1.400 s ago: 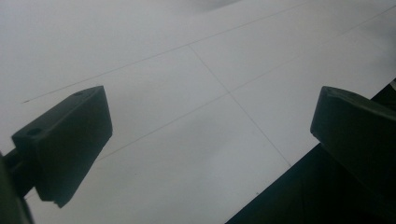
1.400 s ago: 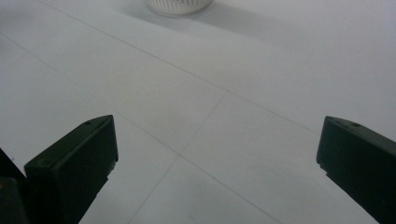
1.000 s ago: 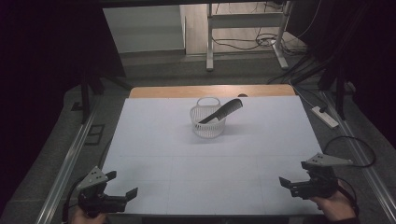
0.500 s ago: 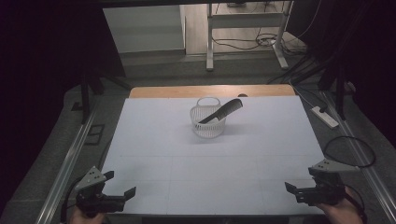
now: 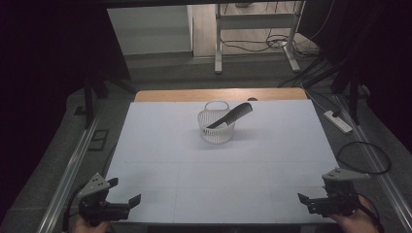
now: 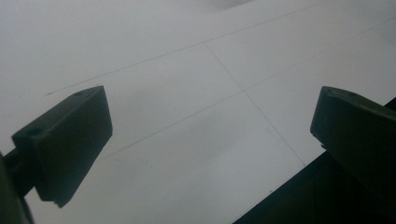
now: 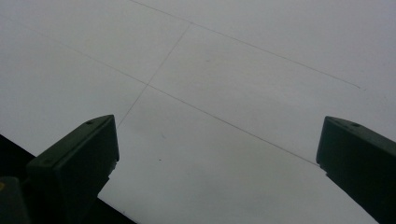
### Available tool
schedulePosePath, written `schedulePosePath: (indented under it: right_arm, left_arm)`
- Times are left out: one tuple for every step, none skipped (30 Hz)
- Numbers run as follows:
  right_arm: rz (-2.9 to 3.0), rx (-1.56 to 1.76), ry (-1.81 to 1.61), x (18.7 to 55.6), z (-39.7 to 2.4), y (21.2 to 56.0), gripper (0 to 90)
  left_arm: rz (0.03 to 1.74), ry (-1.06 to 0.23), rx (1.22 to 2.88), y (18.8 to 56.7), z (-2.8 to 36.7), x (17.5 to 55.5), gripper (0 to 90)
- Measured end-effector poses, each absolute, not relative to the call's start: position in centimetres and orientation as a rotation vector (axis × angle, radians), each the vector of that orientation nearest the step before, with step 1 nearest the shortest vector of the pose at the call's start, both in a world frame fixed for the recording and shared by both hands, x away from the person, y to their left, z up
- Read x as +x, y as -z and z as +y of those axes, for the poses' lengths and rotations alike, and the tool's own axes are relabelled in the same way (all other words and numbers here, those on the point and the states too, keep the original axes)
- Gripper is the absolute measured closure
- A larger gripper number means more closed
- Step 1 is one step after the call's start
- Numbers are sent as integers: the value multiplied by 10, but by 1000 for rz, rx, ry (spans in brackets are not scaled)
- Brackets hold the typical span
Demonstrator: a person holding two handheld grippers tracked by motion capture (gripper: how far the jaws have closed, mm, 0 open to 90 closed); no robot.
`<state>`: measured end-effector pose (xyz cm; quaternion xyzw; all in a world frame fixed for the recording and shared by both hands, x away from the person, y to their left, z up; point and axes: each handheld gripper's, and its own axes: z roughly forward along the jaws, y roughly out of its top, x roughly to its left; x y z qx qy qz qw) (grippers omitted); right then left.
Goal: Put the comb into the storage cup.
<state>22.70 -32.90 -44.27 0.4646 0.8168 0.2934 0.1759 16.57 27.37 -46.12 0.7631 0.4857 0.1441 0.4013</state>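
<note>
At the far middle of the white table (image 5: 160,145), the high view shows a clear basket (image 5: 216,127) with a black comb (image 5: 230,115) resting in it, its long axis tilted, upper end pointing far-right. Both gripper views show bare table between 2 jaws. Left gripper (image 5: 124,194) and right gripper (image 5: 311,200) are wide open, holding nothing, at the near corners.

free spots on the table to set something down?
Bare white table left, right and in front of the basket, down to the left gripper and right gripper, both open. Taken: the centre-back, where the comb leans out of the basket.
</note>
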Motion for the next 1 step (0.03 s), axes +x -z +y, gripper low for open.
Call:
schedulePosePath:
  right_arm:
    - [2314, 1314, -829, 227, -329, 443, 0]
  left_arm:
    - [1228, -363, 1930, 461, 273, 166, 0]
